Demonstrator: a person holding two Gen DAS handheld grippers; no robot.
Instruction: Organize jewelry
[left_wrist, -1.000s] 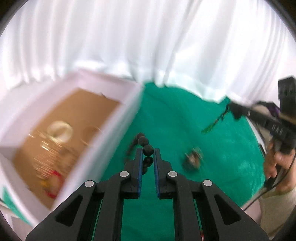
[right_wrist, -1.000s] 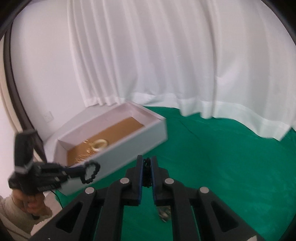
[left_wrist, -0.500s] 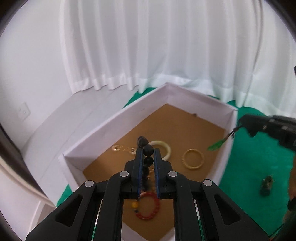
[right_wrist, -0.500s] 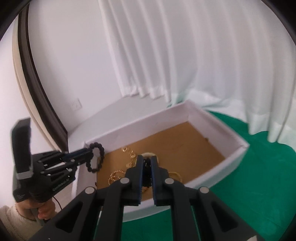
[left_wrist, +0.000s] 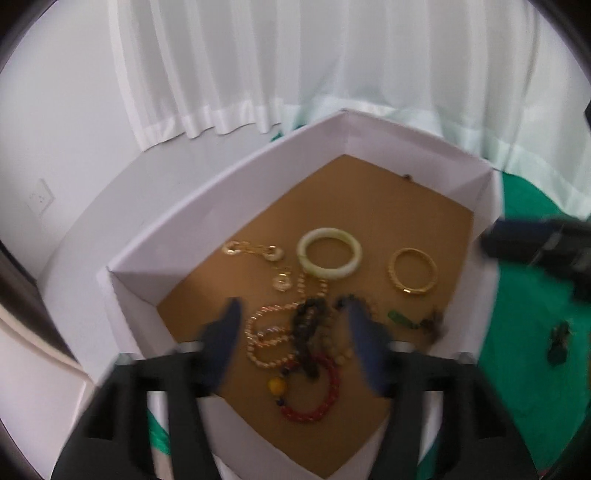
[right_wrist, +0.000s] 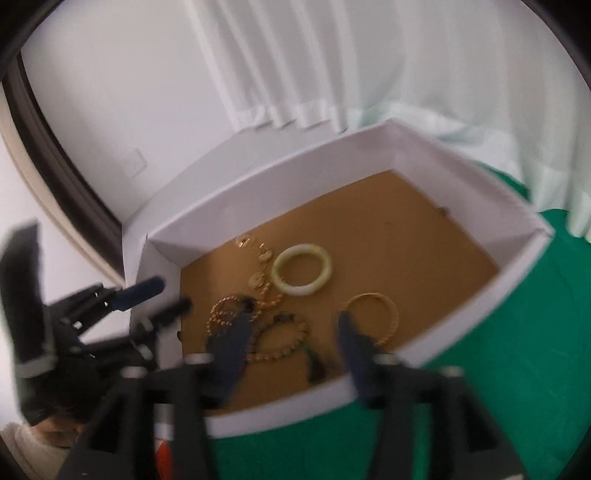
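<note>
A white box (left_wrist: 229, 206) with a brown floor holds the jewelry; it also shows in the right wrist view (right_wrist: 461, 295). My left gripper (left_wrist: 295, 332) is open above the box's near end, and the black bead bracelet (left_wrist: 308, 332) lies loose on the pile below it. My right gripper (right_wrist: 291, 343) is open over the box, with a green pendant piece (right_wrist: 314, 358) lying between its fingers. A pale jade bangle (left_wrist: 328, 253), a gold bangle (left_wrist: 413, 270), a red bead bracelet (left_wrist: 317, 395) and gold chains (left_wrist: 266, 339) lie in the box.
A green cloth (left_wrist: 535, 387) covers the table right of the box, with a small dark ornament (left_wrist: 557, 343) on it. White curtains (left_wrist: 295, 74) hang behind. The right gripper's body (left_wrist: 546, 240) reaches in from the right in the left wrist view.
Both grippers have opened. The black bead bracelet has dropped from my left gripper into the box, and the green piece has left my right gripper. Both moved closer over the box.
</note>
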